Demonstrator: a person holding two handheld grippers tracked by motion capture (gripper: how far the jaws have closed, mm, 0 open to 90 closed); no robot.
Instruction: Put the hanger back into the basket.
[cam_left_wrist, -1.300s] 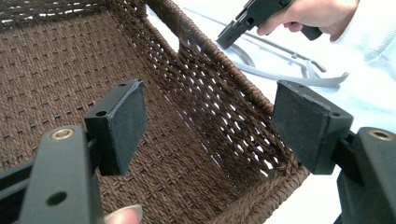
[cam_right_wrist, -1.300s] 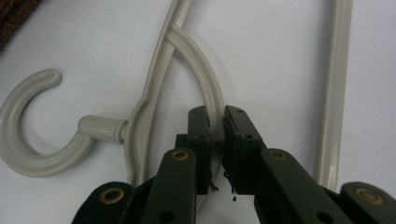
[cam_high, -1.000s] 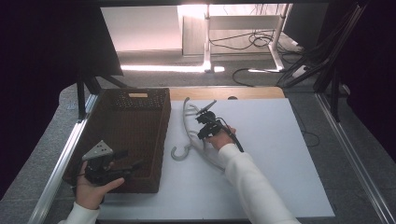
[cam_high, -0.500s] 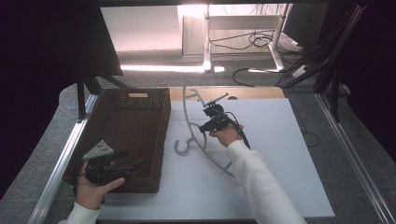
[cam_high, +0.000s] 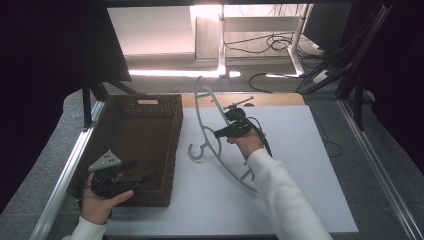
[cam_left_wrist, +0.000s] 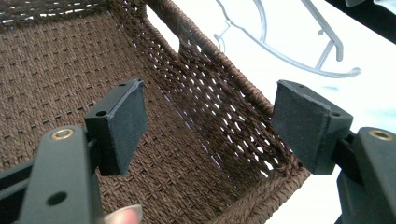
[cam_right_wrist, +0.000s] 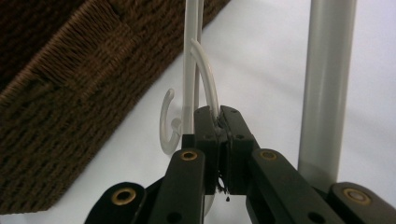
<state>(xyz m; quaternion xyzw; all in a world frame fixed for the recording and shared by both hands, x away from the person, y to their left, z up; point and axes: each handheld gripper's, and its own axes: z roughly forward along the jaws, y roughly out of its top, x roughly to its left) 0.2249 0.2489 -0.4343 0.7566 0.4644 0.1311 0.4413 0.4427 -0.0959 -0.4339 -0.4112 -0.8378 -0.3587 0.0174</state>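
A white plastic clothes hanger (cam_high: 204, 107) stands tilted on the white table top, with its hook (cam_high: 196, 151) low by the basket and one arm raised. My right gripper (cam_high: 220, 133) is shut on a thin curved part of the hanger (cam_right_wrist: 205, 74), and the pads (cam_right_wrist: 233, 135) pinch it tight. To the left sits a brown woven basket (cam_high: 147, 101). My left gripper (cam_high: 142, 172) hovers over the basket's near right corner, its jaws wide open with nothing between them (cam_left_wrist: 210, 126). Past the basket wall (cam_left_wrist: 219, 88), that view shows the hanger (cam_left_wrist: 289, 56).
A white sheet (cam_high: 300, 165) covers the table, with a wooden strip (cam_high: 275, 99) along its far edge. Metal rails (cam_high: 65, 180) run down both sides. Cables (cam_high: 270, 45) and desk legs lie on the floor behind the table.
The right gripper has risen with the hanger, which has tipped up from lying flat to standing tilted. The left hand has stayed where it was.
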